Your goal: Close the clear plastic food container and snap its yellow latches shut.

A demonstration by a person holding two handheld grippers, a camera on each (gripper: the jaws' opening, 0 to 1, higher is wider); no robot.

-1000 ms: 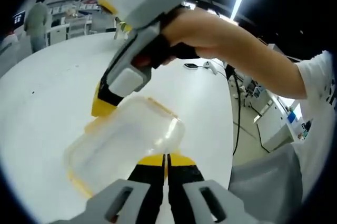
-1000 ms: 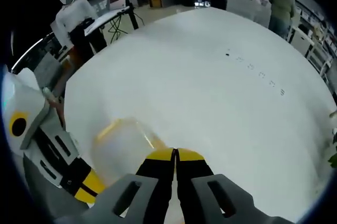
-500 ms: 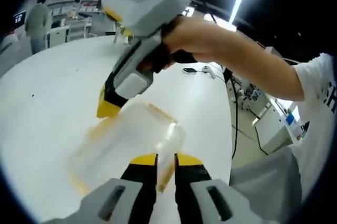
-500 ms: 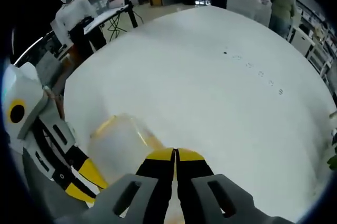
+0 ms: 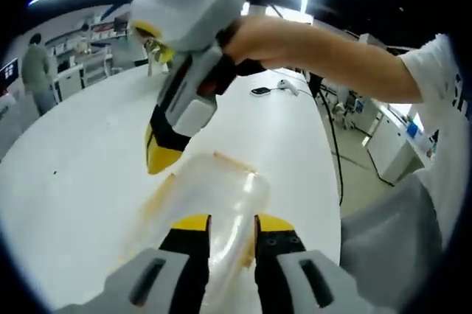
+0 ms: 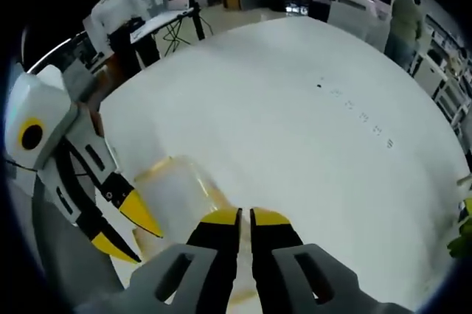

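The clear plastic food container (image 5: 215, 194) with yellow-tinted edges lies on the white round table (image 5: 70, 181). My left gripper (image 5: 233, 222) is open, its yellow-tipped jaws standing either side of the container's near edge. The right gripper (image 5: 160, 158) comes down from above in a person's hand, with its tips together on the container's far edge. In the right gripper view my right gripper (image 6: 244, 217) is shut, with only a thin slit between its jaws, at the edge of the container (image 6: 173, 189). The left gripper (image 6: 144, 246) stands open at the container's left side.
A person's bare arm (image 5: 317, 41) and white sleeve cross the upper right of the left gripper view. Small items and a cable (image 5: 269, 91) lie at the table's far edge. People and desks stand beyond the table (image 6: 310, 115), which carries a few small dark marks (image 6: 354, 104).
My left gripper, shut on the container's near edge a second ago, has opened its jaws. The right gripper stays shut on the far edge. Both views shifted slightly.
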